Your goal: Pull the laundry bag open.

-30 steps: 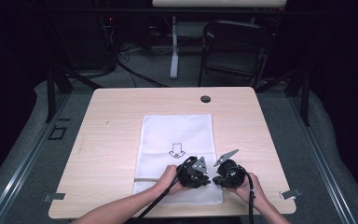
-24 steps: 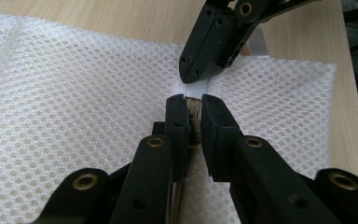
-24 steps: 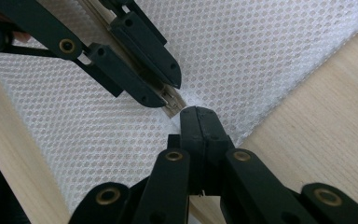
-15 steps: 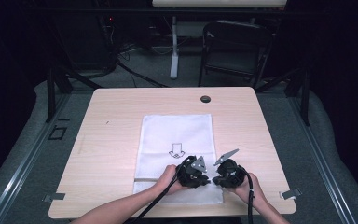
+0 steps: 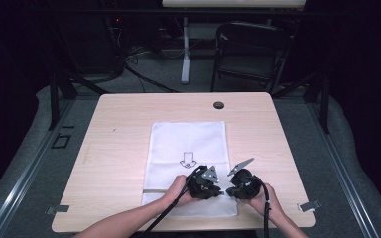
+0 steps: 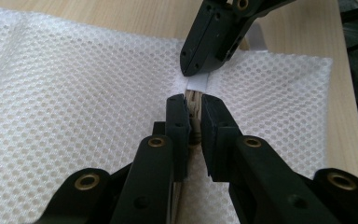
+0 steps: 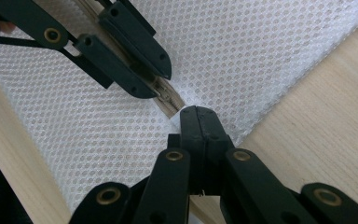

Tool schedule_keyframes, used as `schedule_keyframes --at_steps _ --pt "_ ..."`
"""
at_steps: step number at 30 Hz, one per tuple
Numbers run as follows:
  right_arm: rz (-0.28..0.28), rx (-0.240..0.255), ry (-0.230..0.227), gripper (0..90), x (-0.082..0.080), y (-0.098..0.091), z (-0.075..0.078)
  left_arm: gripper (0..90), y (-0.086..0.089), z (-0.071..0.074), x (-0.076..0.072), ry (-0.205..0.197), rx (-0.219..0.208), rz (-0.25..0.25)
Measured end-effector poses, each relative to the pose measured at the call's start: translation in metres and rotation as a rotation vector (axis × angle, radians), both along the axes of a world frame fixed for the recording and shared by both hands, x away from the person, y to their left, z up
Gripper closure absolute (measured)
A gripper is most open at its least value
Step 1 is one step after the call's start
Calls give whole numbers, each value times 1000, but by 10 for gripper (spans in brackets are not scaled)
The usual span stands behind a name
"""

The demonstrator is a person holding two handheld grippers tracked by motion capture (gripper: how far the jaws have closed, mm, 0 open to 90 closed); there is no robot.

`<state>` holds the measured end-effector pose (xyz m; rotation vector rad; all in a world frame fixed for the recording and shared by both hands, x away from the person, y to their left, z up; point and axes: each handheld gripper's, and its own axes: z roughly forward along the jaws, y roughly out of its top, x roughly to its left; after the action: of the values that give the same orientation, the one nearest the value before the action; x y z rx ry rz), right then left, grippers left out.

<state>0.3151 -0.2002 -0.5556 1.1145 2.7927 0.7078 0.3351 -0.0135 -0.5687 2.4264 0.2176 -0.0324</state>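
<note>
Both grippers [image 5: 206, 182] [image 5: 242, 183] pinched on white mesh bag [image 5: 188, 144] (arrow-printed), pale wooden table [image 5: 119, 139], dark room.

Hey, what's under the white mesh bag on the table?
The mesh bag lies flat on the wooden table. Pale wood shows through a narrow opening at the near edge, between the left gripper and the right gripper. Elsewhere the mesh hides what lies beneath.
</note>
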Motion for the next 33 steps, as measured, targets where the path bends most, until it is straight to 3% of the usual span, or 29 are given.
schedule_keyframes --at_steps 6,7,8,9,10,21,25,26,33 --pt "2 -1 -2 900 0 0 0 821 3 0 1 12 -6 4" --pt "3 -1 -3 900 0 0 0 821 3 2 0 0 14 8" --pt "3 0 -1 900 0 0 0 821 3 1 0 6 0 5" --pt "2 1 0 900 0 0 0 821 3 2 0 -4 15 7" --pt "3 0 -1 900 0 0 0 821 4 1 1 9 -4 2" --pt "1 -2 -2 900 0 0 0 821 9 2 1 13 -1 5" --pt "2 -3 -1 900 0 0 0 821 11 4 1 1 26 9" --pt "-3 2 -1 900 0 0 0 822 12 3 1 10 3 2" --pt "-5 2 1 900 0 0 0 821 17 4 1 13 11 8"
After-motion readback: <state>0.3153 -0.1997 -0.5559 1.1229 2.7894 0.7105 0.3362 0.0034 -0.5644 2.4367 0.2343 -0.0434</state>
